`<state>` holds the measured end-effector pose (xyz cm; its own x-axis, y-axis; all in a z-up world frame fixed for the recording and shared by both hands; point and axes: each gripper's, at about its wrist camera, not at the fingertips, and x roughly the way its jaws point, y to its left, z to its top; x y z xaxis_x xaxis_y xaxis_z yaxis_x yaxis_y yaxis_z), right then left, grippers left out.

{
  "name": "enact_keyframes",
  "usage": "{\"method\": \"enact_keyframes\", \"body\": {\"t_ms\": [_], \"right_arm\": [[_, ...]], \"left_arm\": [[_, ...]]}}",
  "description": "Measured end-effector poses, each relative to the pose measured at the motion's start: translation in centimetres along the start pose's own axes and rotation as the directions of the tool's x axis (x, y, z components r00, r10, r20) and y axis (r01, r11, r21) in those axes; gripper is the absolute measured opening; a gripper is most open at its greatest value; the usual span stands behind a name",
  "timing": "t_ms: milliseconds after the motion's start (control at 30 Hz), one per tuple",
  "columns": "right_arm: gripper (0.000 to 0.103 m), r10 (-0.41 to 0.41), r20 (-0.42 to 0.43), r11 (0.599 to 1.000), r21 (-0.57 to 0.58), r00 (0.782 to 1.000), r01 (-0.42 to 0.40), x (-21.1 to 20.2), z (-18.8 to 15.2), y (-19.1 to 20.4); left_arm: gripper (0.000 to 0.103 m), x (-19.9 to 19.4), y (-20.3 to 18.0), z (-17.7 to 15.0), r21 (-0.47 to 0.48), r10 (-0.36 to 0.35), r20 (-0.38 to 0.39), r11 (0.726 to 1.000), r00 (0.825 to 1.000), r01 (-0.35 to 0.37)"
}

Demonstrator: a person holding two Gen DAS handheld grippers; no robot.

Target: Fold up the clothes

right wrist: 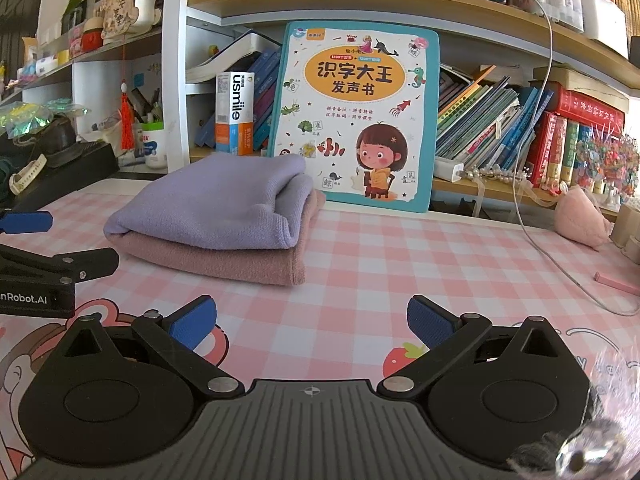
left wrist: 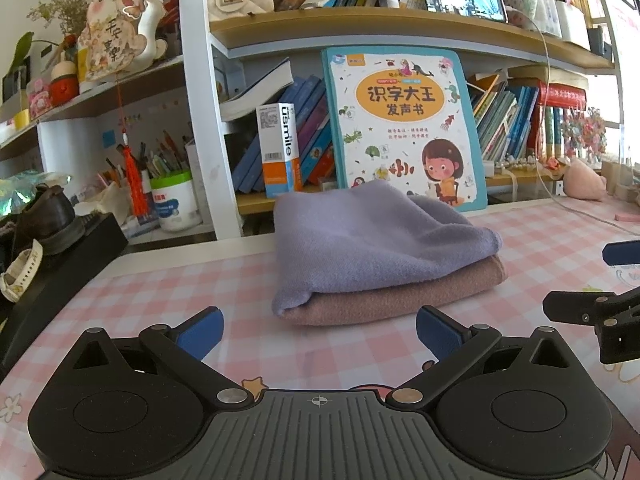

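Two folded cloths, purple cloth [left wrist: 372,236] stacked on pink cloth [left wrist: 400,300], sit mid-bench [left wrist: 160,300]. Left gripper [left wrist: 319,332] and right gripper [right wrist: 311,322] hover short of them, jaws spread, grasping nothing. A careless nudge could slide the top fold off or rumple the stack

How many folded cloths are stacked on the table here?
2. The purple cloth lies on top; the pink cloth sits directly under it, touching, in front of the picture book. A third underneath can't be ruled out.
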<state>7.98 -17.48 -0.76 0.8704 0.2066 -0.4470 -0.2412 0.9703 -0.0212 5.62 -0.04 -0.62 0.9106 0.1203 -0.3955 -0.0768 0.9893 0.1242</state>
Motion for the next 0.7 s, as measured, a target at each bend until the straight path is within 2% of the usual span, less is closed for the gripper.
{"method": "enact_keyframes", "body": {"t_ms": [700], "right_arm": [[0.102,0.004,-0.017,1.000,0.011,1.000,-0.003,0.26,-0.01,-0.24]], "left_arm": [[0.103,-0.01,0.10,0.00,-0.004,-0.006,0.001,1.000,1.000,0.006]]}}
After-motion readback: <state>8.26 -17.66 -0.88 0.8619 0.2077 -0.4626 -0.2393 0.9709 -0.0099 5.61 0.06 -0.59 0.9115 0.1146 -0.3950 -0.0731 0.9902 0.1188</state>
